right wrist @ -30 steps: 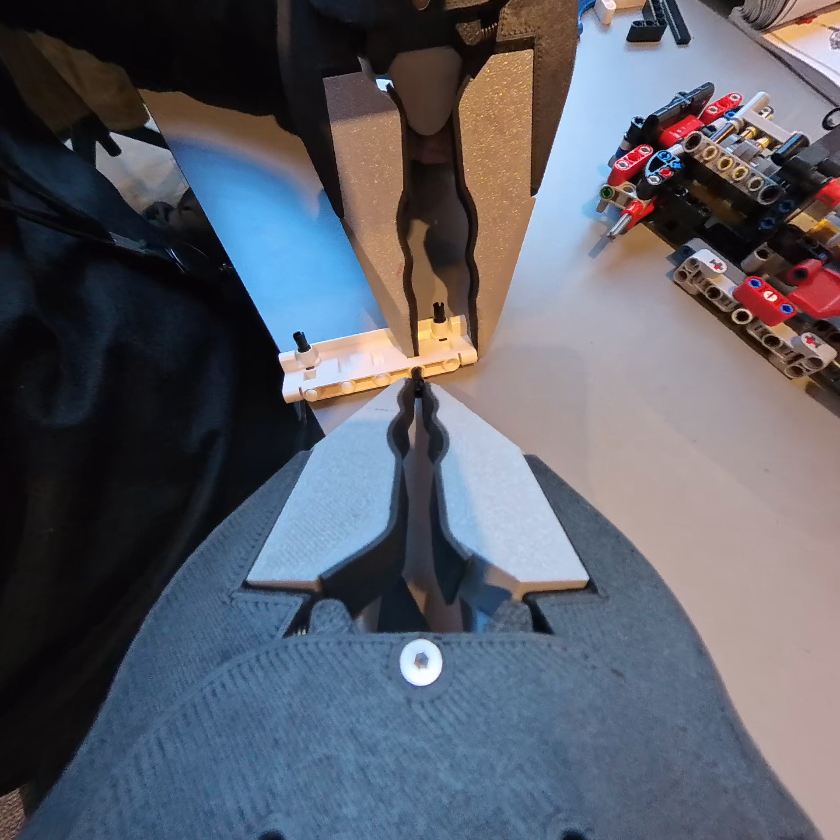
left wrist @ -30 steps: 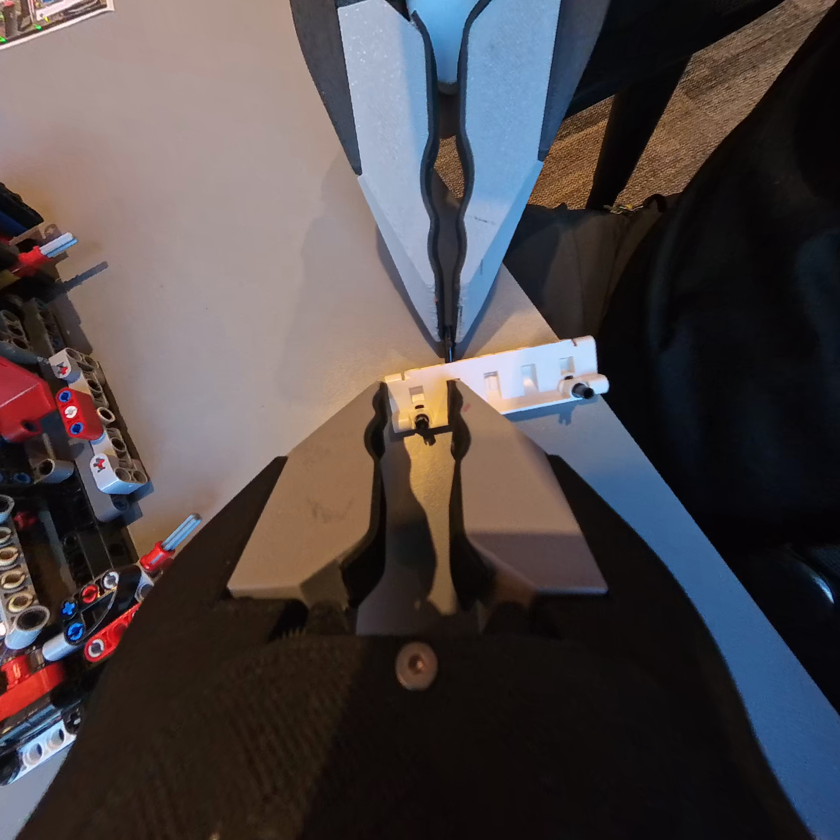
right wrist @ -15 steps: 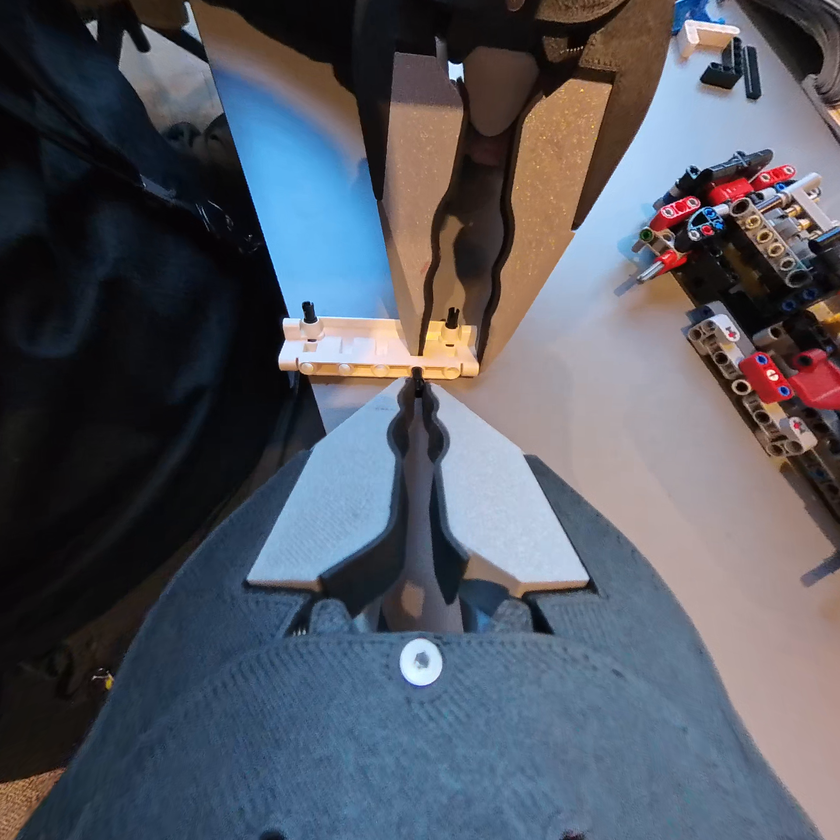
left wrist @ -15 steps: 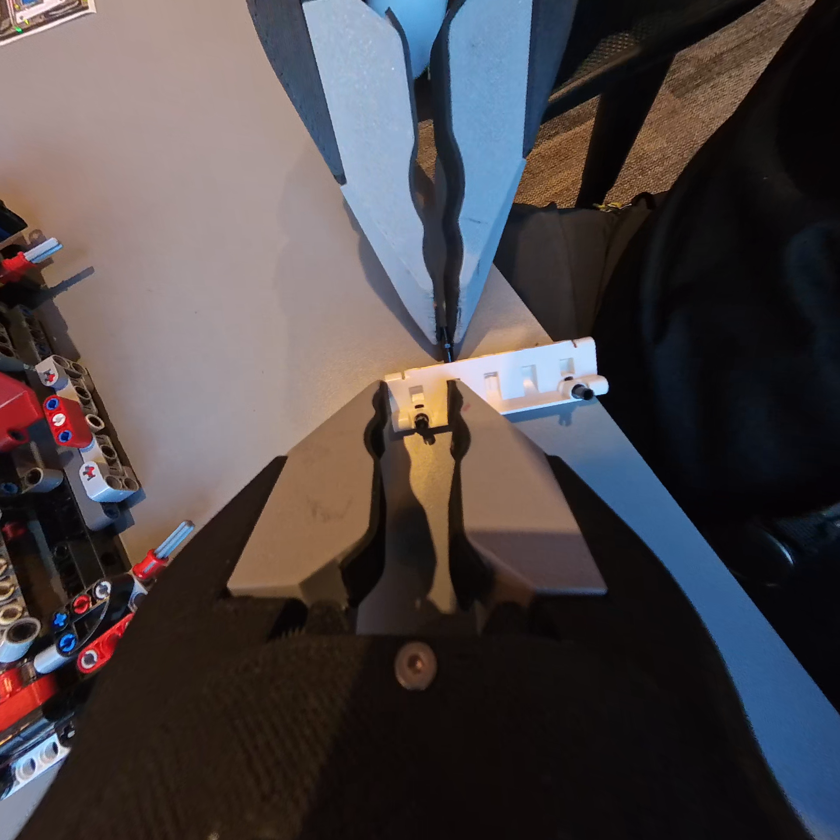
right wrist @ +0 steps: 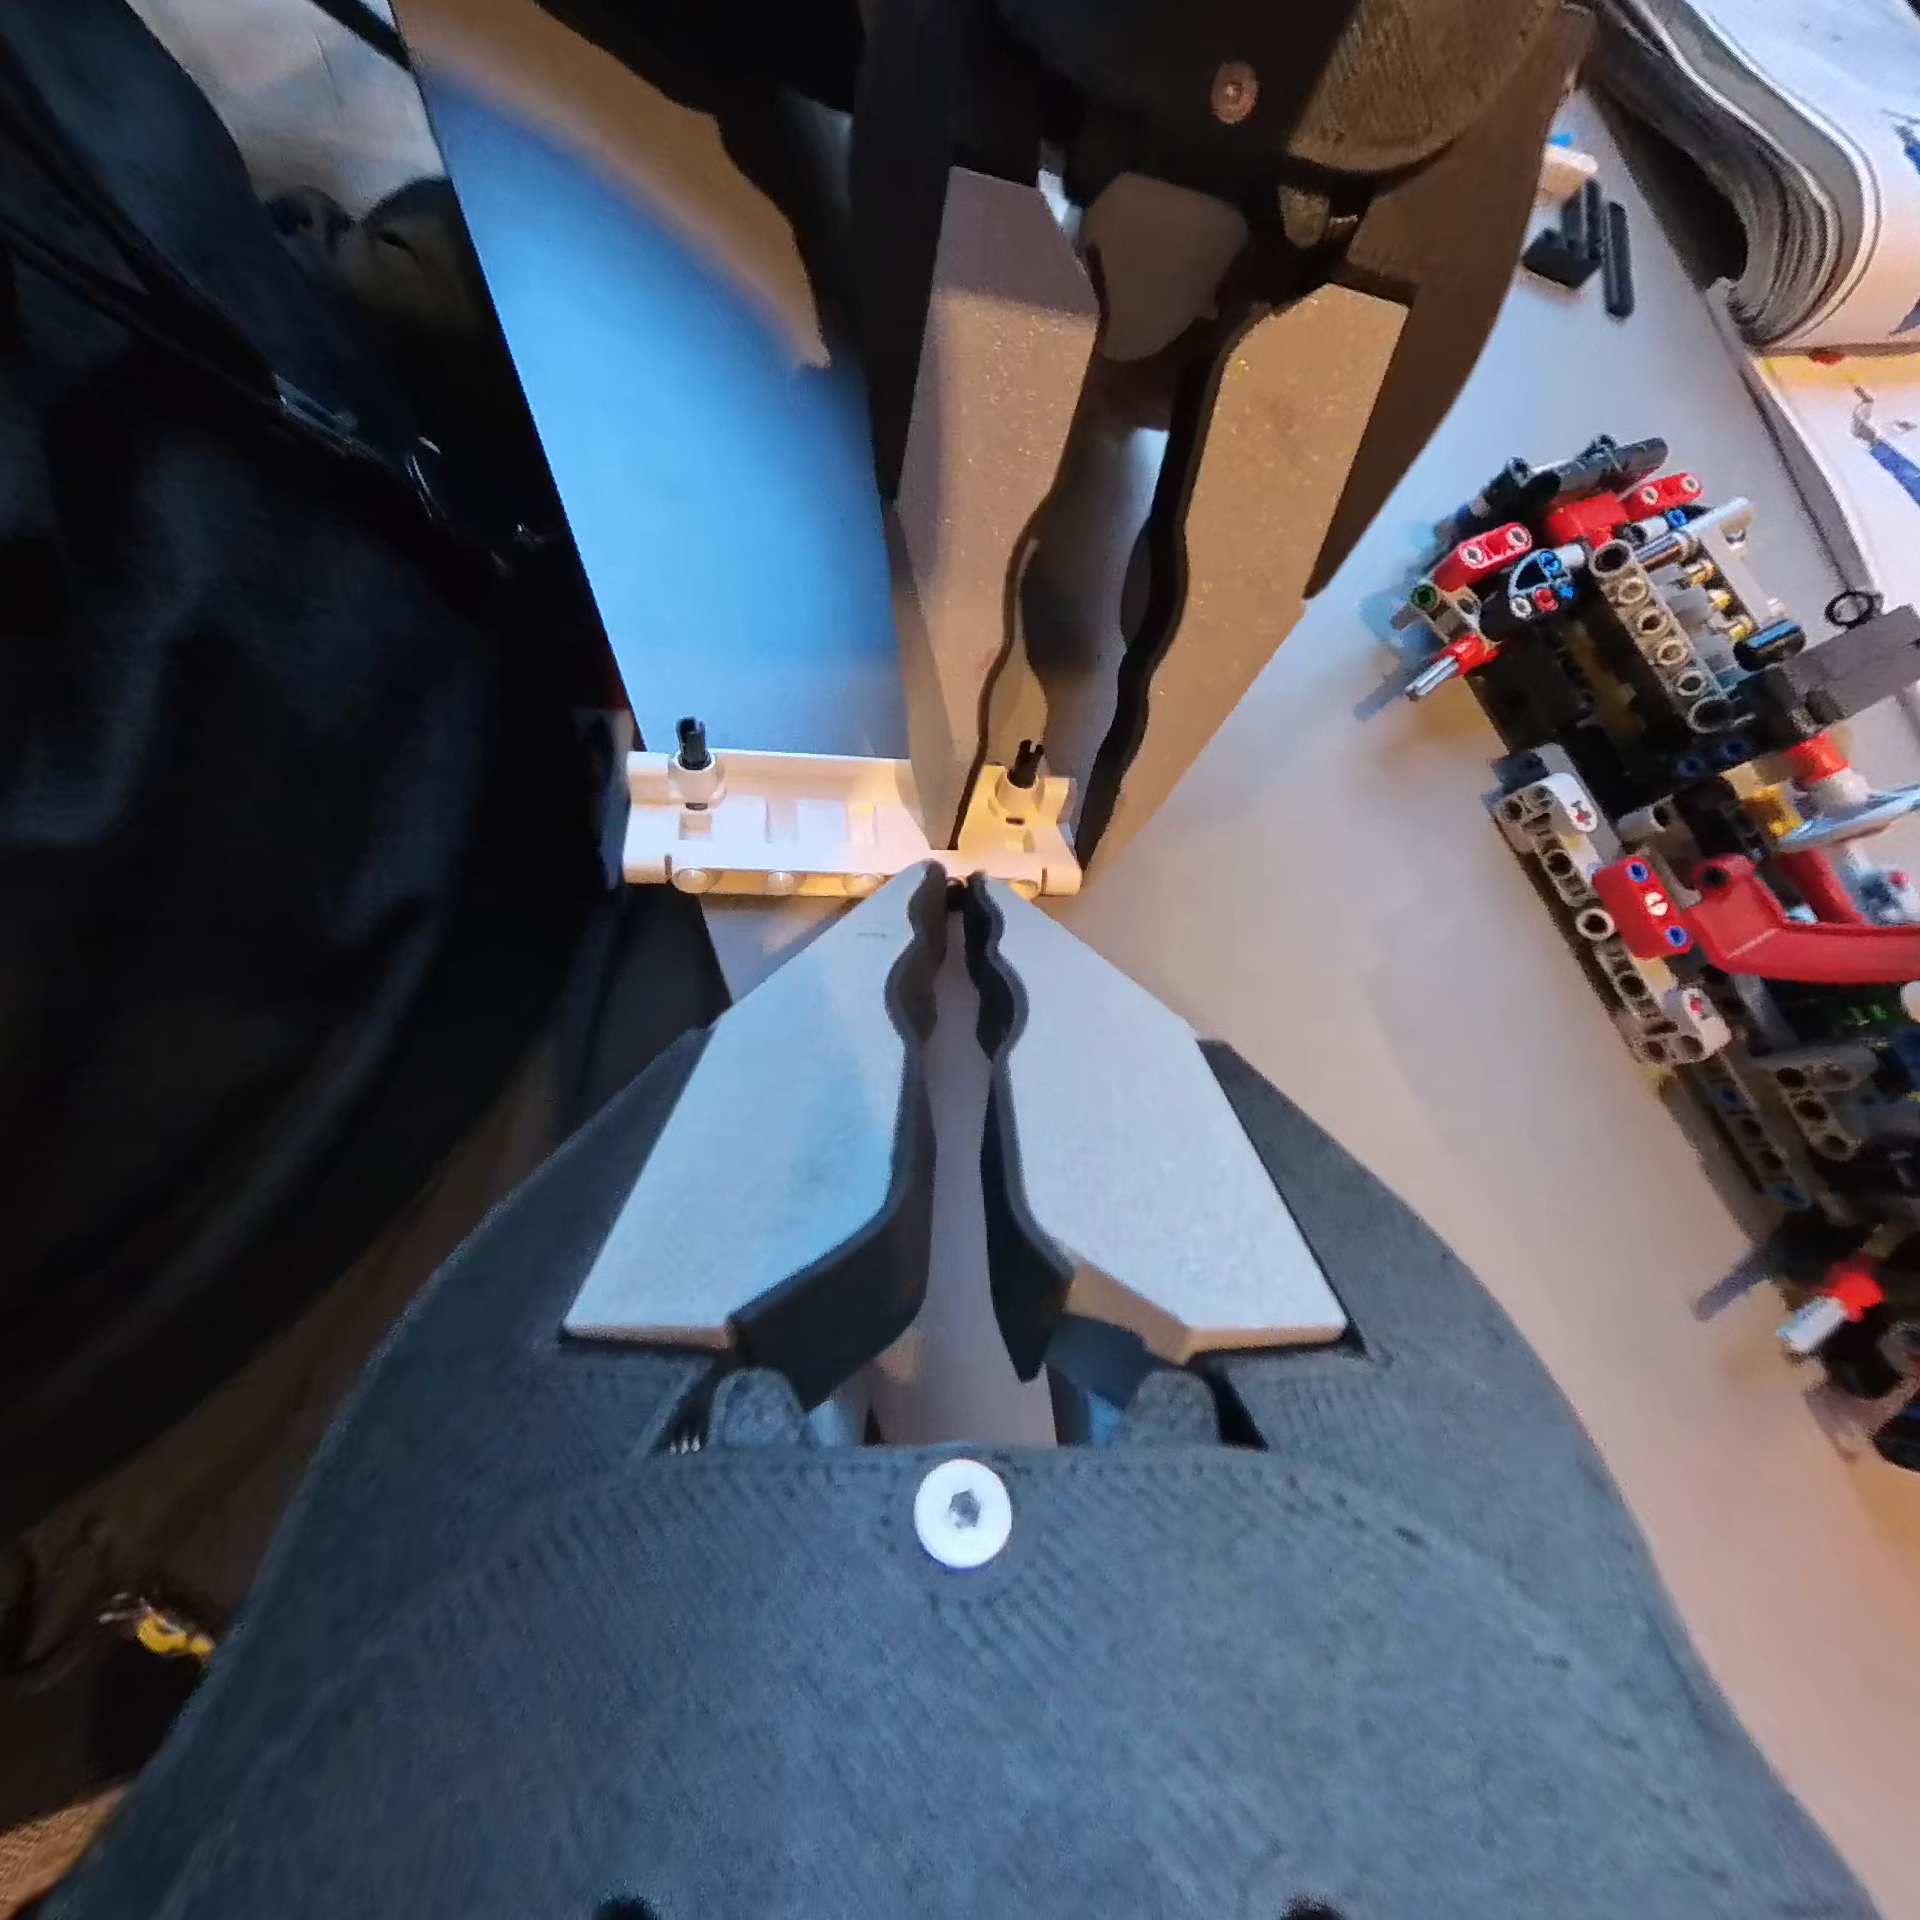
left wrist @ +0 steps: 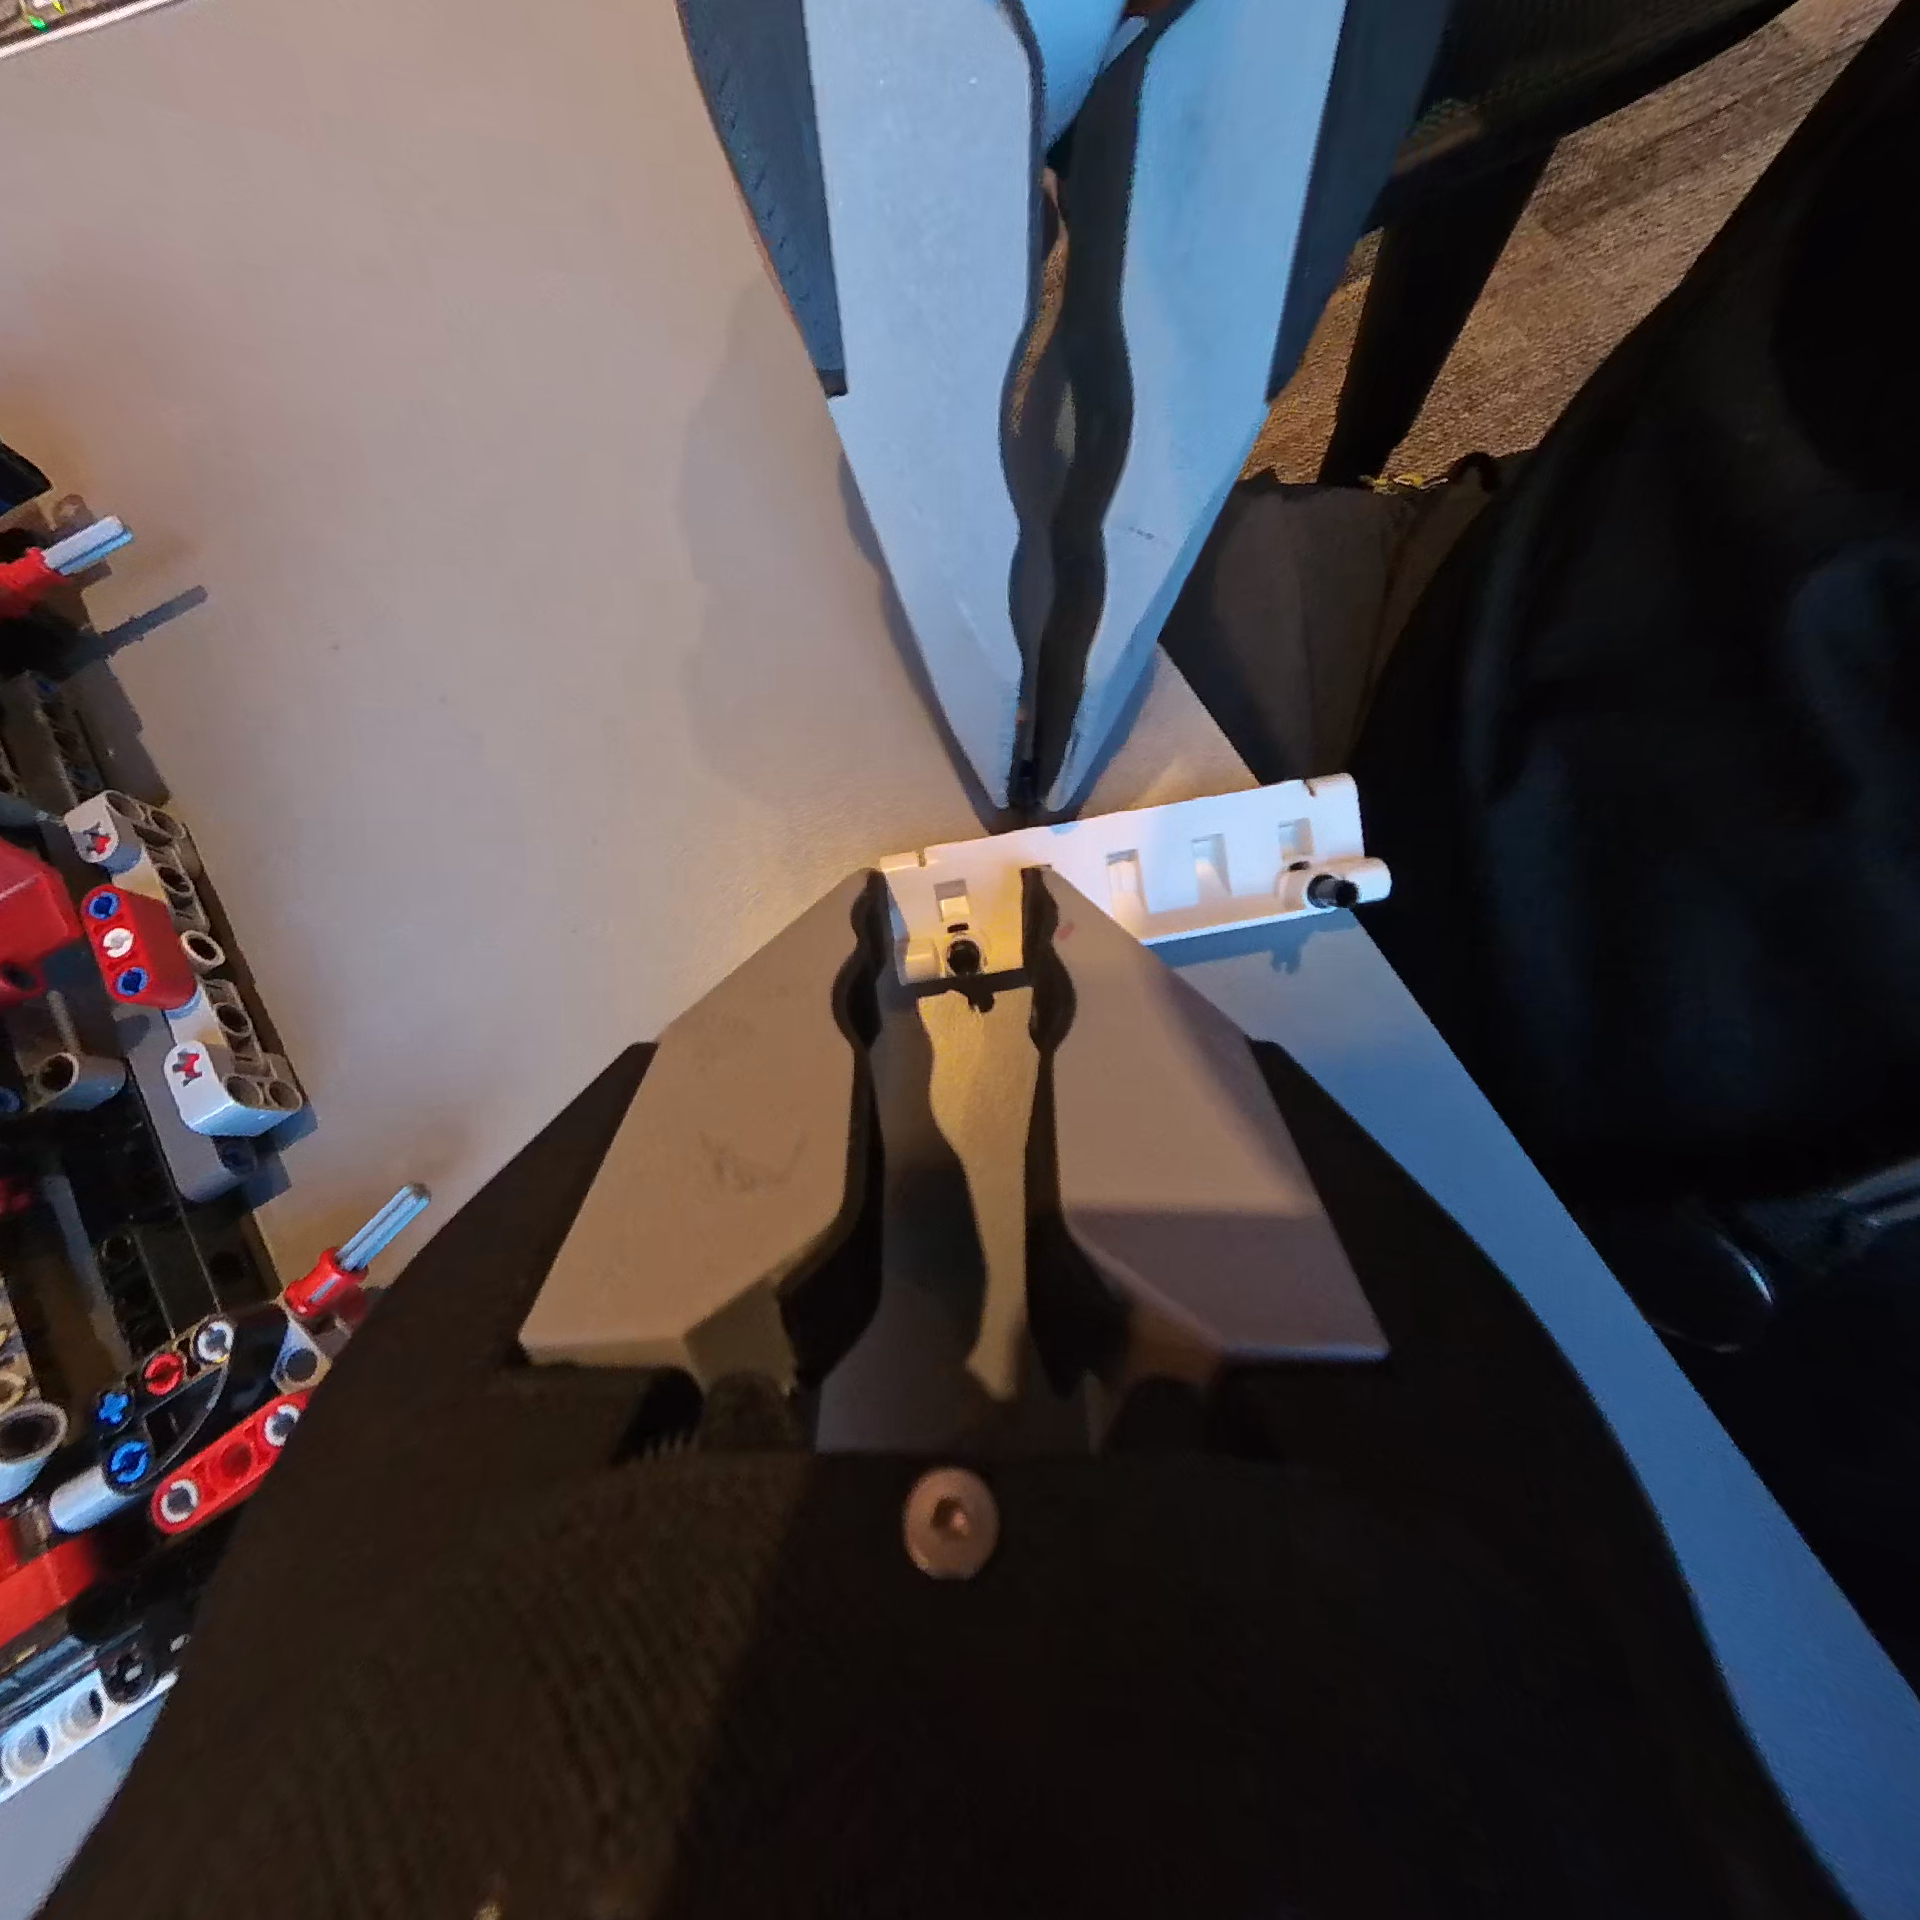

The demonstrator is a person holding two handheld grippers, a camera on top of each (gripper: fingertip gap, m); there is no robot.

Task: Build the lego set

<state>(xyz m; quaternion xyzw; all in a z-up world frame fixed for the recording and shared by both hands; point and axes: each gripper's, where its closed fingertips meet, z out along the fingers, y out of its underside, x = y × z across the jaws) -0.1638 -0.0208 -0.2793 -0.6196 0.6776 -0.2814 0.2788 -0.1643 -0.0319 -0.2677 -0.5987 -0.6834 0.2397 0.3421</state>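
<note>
While left gripper pinches white panel, right gripper pins

the left gripper holds one end of the panel above the table edge; the right gripper meets it opposite. the lego model lies well apart on the table.

A pale table carries everything, its edge running beside dark fabric. On it lies a part-built model of black, grey and red beams. Farther back in the right wrist view sit a few loose black pieces and a stack of paper booklets.
</note>
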